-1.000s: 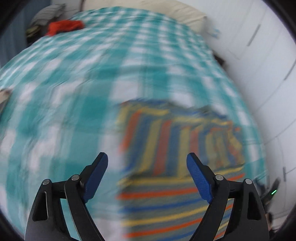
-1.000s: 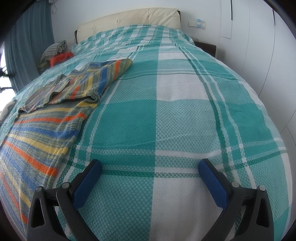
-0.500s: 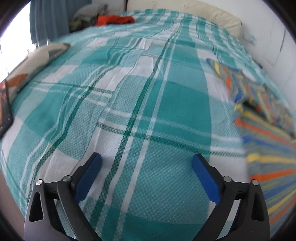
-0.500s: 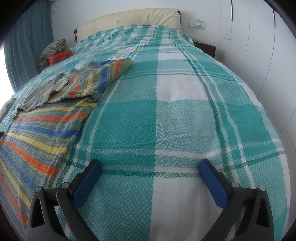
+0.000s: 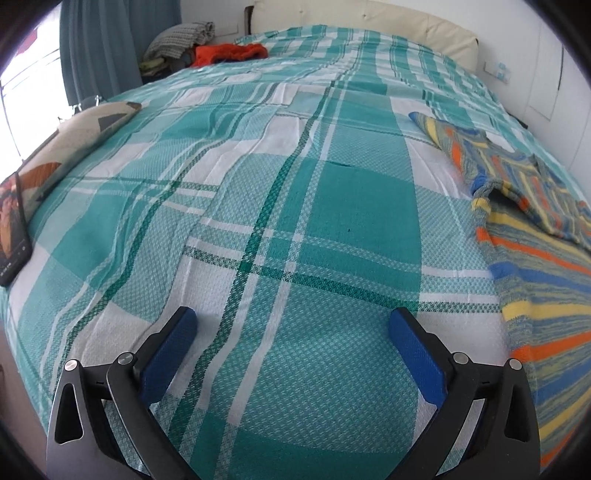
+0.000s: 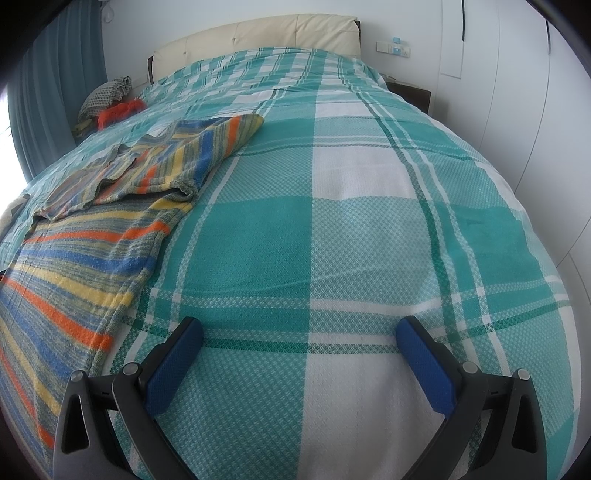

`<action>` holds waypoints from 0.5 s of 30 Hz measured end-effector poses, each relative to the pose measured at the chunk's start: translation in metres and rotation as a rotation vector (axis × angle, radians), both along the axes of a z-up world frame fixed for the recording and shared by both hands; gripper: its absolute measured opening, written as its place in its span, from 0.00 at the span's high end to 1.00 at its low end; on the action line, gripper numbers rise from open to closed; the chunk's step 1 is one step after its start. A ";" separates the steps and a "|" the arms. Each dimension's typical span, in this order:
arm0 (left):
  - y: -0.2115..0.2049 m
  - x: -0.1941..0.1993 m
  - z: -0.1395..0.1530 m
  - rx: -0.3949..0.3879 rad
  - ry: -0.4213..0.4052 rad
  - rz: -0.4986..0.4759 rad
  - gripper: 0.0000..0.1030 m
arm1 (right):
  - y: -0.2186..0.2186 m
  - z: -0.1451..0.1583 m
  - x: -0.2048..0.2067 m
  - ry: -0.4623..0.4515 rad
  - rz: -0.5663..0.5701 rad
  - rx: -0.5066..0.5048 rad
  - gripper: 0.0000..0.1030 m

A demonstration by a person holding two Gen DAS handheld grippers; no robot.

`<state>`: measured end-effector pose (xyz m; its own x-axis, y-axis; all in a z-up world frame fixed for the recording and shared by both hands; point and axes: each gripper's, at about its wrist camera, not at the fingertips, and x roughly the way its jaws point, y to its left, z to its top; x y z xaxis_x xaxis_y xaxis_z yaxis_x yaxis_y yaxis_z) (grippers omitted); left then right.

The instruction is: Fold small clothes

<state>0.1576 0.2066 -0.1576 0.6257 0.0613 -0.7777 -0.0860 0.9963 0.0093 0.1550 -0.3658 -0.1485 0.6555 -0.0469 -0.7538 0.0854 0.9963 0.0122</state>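
A striped garment (image 5: 546,280) in blue, yellow and orange lies flat on the teal plaid bedspread (image 5: 295,206), its sleeve folded in over the body. It fills the right edge of the left wrist view and the left side of the right wrist view, striped garment (image 6: 85,251). My left gripper (image 5: 293,325) hangs open over bare bedspread, left of the garment, with nothing between its blue pads. My right gripper (image 6: 299,334) also stands open above the bedspread (image 6: 369,221), to the right of the garment.
A red cloth (image 5: 231,53) and a pile of grey clothes (image 5: 181,38) lie at the far left near the cream headboard (image 5: 369,16). A patterned cushion (image 5: 70,147) and a phone (image 5: 13,229) rest on the bed's left edge. White cupboards (image 6: 517,110) stand to the right.
The left gripper swung off the striped garment to the bare bedspread on its left and dropped lower, its jaws spreading wider. The right gripper kept still.
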 end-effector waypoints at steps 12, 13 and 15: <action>-0.004 -0.002 0.001 0.032 -0.010 0.015 0.00 | 0.001 0.000 0.001 -0.002 -0.002 -0.001 0.00; -0.004 -0.002 0.001 0.034 -0.011 0.016 0.00 | 0.001 0.000 0.001 -0.002 -0.002 -0.001 0.00; -0.004 -0.002 0.001 0.033 -0.010 0.015 0.00 | 0.001 0.000 0.001 -0.001 -0.002 -0.002 0.00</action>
<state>0.1553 0.2027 -0.1567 0.6325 0.0961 -0.7686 -0.1014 0.9940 0.0408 0.1558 -0.3645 -0.1482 0.6565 -0.0495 -0.7527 0.0873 0.9961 0.0107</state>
